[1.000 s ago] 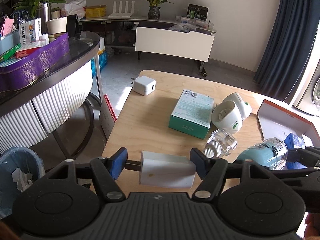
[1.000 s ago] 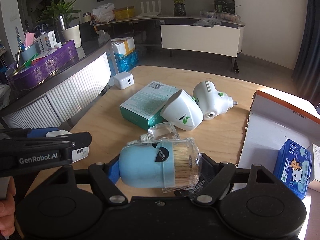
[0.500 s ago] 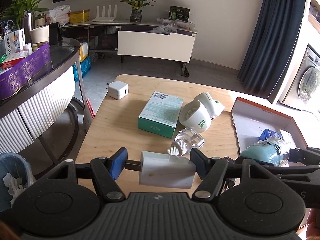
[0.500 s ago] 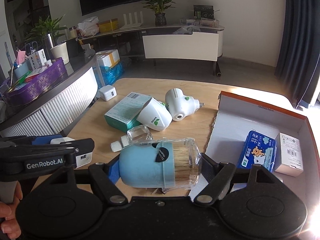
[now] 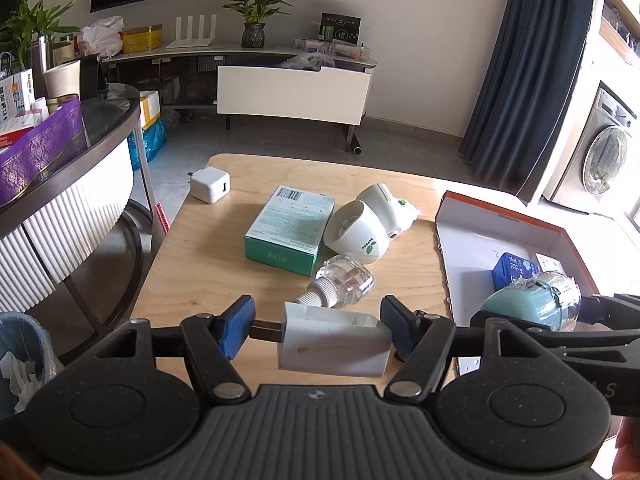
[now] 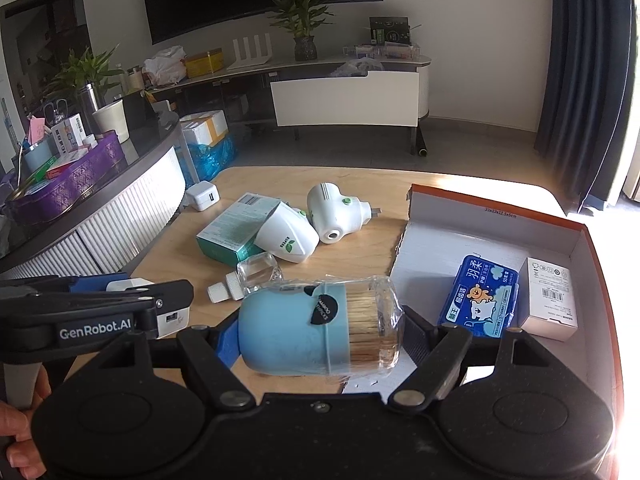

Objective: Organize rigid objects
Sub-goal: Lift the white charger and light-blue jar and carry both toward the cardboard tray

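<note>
While both tongs grip loads, a bottle [image 5: 344, 284] lies beside them.

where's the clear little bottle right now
In the left wrist view, the clear bottle lies on its side mid-table, beside the green box.

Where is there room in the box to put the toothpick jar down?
The box's white floor is bare along its far wall and its near-left part, beside the blue tissue pack. The near-right corner is crowded: that pack and a white carton sit side by side.
</note>
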The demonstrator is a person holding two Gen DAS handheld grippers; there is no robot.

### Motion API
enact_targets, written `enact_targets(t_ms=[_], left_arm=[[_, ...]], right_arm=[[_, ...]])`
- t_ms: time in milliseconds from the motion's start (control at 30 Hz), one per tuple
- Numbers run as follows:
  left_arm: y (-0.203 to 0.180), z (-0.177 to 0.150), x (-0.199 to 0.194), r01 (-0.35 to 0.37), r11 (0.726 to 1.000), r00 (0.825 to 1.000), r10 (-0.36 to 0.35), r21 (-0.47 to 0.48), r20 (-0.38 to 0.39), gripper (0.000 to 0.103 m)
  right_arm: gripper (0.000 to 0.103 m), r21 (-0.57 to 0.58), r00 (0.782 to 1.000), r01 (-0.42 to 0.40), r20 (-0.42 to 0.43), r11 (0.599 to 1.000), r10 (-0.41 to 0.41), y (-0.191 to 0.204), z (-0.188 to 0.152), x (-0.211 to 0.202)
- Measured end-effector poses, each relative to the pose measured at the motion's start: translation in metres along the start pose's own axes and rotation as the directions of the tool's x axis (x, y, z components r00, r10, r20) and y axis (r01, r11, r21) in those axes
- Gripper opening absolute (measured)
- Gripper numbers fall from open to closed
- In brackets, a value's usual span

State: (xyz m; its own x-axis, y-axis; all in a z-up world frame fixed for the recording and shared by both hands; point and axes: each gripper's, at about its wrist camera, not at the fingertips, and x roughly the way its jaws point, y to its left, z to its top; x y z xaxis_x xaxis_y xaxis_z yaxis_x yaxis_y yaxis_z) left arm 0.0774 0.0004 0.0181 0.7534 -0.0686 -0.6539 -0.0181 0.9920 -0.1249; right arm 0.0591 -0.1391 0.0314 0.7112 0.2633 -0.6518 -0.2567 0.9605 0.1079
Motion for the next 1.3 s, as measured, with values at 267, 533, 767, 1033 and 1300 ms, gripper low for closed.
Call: enact_targets(t_ms=[267,533,767,1033,1300], left_arm=[[-0.008,0.000,-0.002,0.010,1.000,1.000,-0.010,0.016,-0.001,0.070],[-0.020,-0.001,-0.003,0.027,0.999,1.000,-0.027,0.039,-0.001,0.070],[-0.029,0.000,-0.004,0.053,0.998,0.999,-0.052,0.044,-0.005,0.070],[-0.044,-0.001,-0.005,0.066,0.995,0.998,-0.066,0.072,-0.001,0.070],[-0.058,0.000,-0.006,0.089,0.991,0.996,-0.089,0.095,0.000,0.070]], right_arm=[[0.093,0.012,1.000,0.010,0.009,1.000,-0.010,-0.006,-0.002,-0.009],[0.093,0.027,1.000,0.025,0.017,0.999,-0.026,-0.015,-0.005,-0.017],[0.093,0.044,0.999,0.038,0.029,0.998,-0.039,-0.024,-0.006,-0.024],[0.093,0.069,0.997,0.055,0.045,0.996,-0.058,-0.035,-0.009,-0.033],[0.093,0.099,0.995,0.076,0.059,0.992,-0.082,-0.048,-0.012,-0.042]])
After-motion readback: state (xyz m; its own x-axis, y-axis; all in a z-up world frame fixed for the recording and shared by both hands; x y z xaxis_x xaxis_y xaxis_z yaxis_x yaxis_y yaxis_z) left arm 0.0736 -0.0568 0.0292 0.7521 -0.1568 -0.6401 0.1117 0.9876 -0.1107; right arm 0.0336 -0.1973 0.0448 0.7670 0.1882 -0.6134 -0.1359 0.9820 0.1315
